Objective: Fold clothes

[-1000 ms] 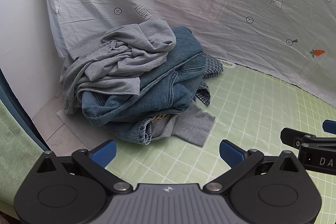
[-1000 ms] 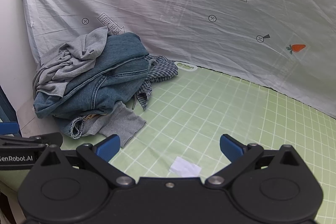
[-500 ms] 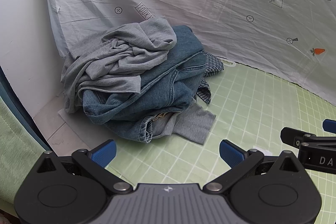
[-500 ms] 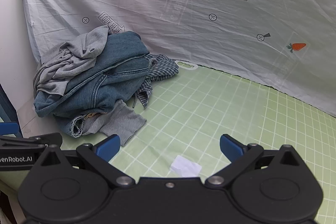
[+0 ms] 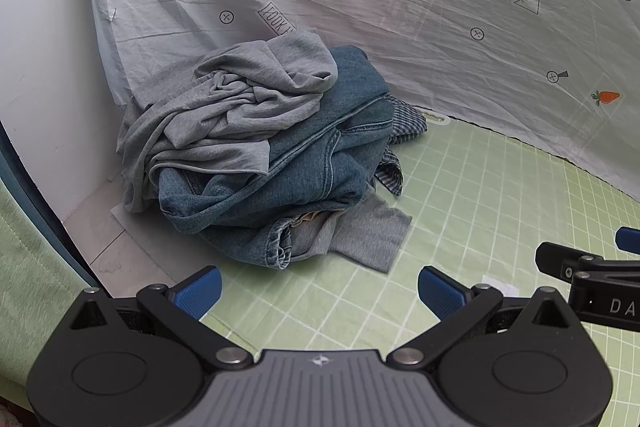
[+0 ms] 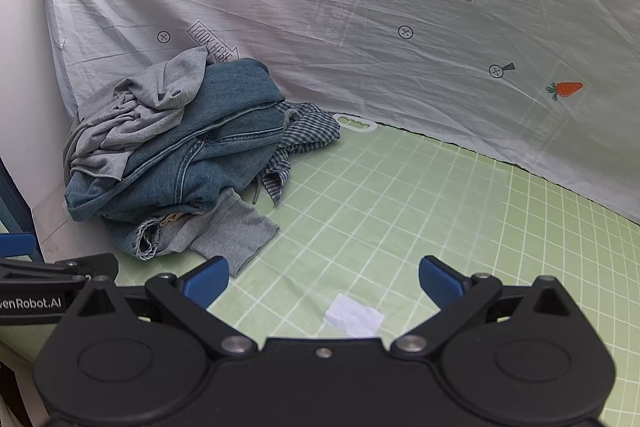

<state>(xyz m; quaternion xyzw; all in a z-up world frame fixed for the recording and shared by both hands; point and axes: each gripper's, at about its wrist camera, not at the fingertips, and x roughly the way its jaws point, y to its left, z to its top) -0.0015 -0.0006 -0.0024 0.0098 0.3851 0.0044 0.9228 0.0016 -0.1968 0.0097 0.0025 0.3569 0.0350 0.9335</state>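
While the clothes pile [image 5: 256,155] sits untouched at centre-left of both views, little has changed over the last second: the left gripper [image 5: 318,287] has only crept slightly nearer. Both it and the right gripper [image 6: 324,277] hang spread and empty; folding not yet begun.

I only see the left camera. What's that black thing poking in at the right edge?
Observer: That's the right gripper. Its own camera shows its blue fingers spread wide, holding nothing.
Operator: And the half-hidden white scrap low on my right?
Observer: A small slip of paper, lying flat on the green mat between that gripper's fingers.
Operator: Is the checked cloth just a corner?
Observer: No, the checked shirt spreads out from behind the jeans.
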